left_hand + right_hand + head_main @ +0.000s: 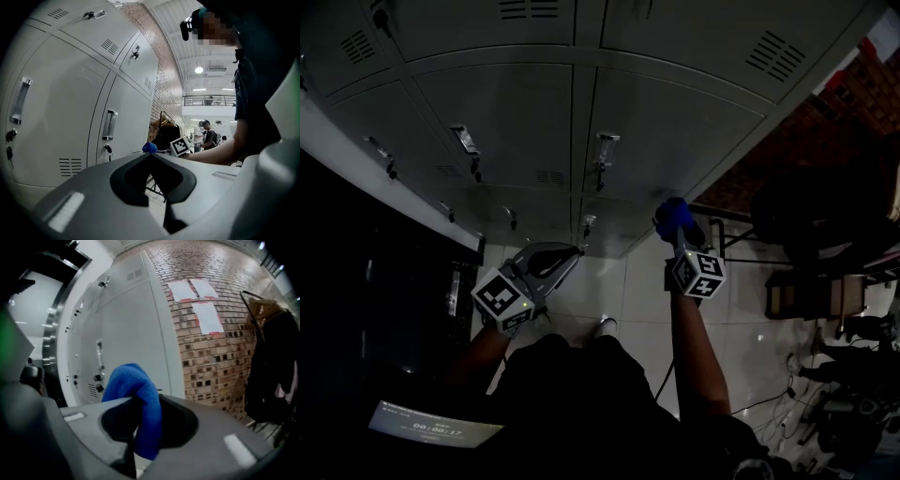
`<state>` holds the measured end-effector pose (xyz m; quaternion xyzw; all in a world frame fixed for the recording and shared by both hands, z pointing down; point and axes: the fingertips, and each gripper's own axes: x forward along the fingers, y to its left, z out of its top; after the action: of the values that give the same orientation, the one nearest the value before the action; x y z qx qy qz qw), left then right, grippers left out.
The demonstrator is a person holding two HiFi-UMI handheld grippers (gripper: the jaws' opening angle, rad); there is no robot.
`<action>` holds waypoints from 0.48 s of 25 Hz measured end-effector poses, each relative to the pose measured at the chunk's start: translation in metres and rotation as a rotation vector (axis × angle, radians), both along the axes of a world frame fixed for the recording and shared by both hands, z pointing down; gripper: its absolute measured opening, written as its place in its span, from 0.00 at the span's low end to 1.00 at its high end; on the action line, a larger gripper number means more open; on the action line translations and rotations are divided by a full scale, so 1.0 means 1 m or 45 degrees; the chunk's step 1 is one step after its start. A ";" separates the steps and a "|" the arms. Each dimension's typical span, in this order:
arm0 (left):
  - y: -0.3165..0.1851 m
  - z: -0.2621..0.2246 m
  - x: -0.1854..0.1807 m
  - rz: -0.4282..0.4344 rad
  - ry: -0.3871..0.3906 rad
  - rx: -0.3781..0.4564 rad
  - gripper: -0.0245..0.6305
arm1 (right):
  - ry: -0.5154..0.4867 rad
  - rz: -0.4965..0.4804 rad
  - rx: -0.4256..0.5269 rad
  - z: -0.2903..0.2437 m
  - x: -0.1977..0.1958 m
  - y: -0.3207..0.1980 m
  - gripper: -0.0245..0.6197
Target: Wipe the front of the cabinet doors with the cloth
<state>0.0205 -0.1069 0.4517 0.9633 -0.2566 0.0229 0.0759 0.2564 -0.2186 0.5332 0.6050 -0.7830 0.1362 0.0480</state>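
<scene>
The blue cloth [135,394] sits clamped in my right gripper [680,234], held close to the cabinet doors [666,131] but seemingly off them. My left gripper [555,260], jaws together on nothing, hangs farther back from the doors. I judge all the wiping is left to do.

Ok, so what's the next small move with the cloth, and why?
Probably ease the right gripper forward until the blue cloth meets the nearest cabinet door: the cloth is clamped in its jaws but seems short of the door.
</scene>
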 end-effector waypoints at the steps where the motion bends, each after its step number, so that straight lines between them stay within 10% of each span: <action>1: -0.001 -0.002 0.000 -0.002 0.001 0.005 0.04 | -0.013 -0.075 0.023 -0.010 -0.015 0.008 0.15; 12: -0.001 -0.019 0.002 0.053 0.012 0.056 0.04 | -0.055 -0.570 0.205 -0.102 -0.129 0.091 0.15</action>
<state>0.0227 -0.1075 0.4328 0.9699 -0.2366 0.0142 0.0553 0.1277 -0.1275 0.4313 0.4152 -0.9068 0.0721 0.0117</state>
